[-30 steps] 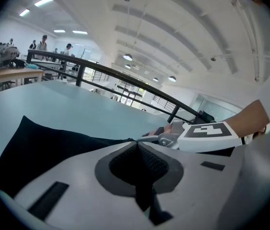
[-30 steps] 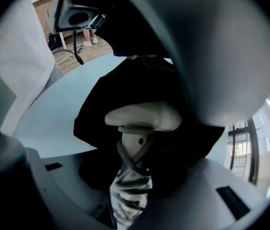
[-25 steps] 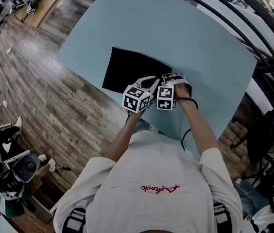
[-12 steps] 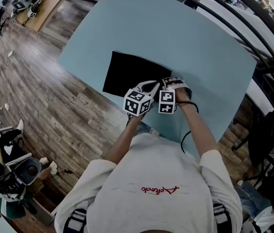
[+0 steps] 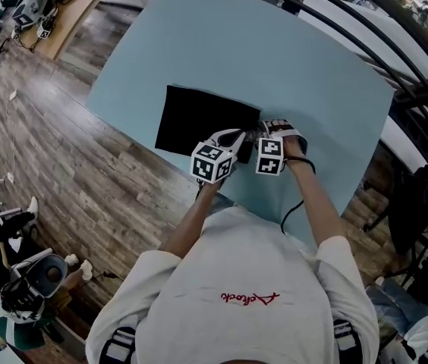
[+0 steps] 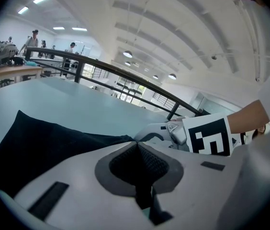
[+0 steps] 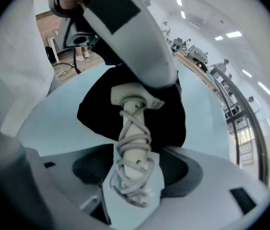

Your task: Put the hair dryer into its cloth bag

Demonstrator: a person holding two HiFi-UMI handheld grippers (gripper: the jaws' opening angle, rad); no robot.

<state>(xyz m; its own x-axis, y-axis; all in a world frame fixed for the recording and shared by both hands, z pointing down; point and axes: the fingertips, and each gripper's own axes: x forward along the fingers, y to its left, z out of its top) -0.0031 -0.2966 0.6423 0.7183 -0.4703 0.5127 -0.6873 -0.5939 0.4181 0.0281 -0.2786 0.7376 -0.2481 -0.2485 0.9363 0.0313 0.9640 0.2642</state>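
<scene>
**tmk:** How far along is the dryer-in-bag run?

**me:** Partway, I reckon. My right gripper (image 7: 136,163) has just been opening its jaws. The handle of the hair dryer (image 7: 134,128) stands between them with a gap on each side, so the pads aren't pressing on it. My left gripper (image 6: 137,145) is clamped tight. The cloth bag (image 5: 199,120) runs right up to its tips, but I can't tell whether it's actually pinching any cloth.

**tmk:** So is it in or not?

**me:** Looks like the head end is tucked into the bag's mouth. In the right gripper view there's black cloth on both sides of the handle. One jaw of the left gripper covers the rest, so I can't see the body at all. The handle pokes out toward me. My guess at what's left: push the handle in, then sort out the mouth of the bag.

**tmk:** What's the dryer look like?

**me:** Off-white, with a slim handle and a blocky collar at the top. The cord (image 7: 128,188) is wound criss-cross round the handle and bunched at the end. The bag is flat and black, lying near my edge of the pale blue table (image 5: 313,74).
</scene>
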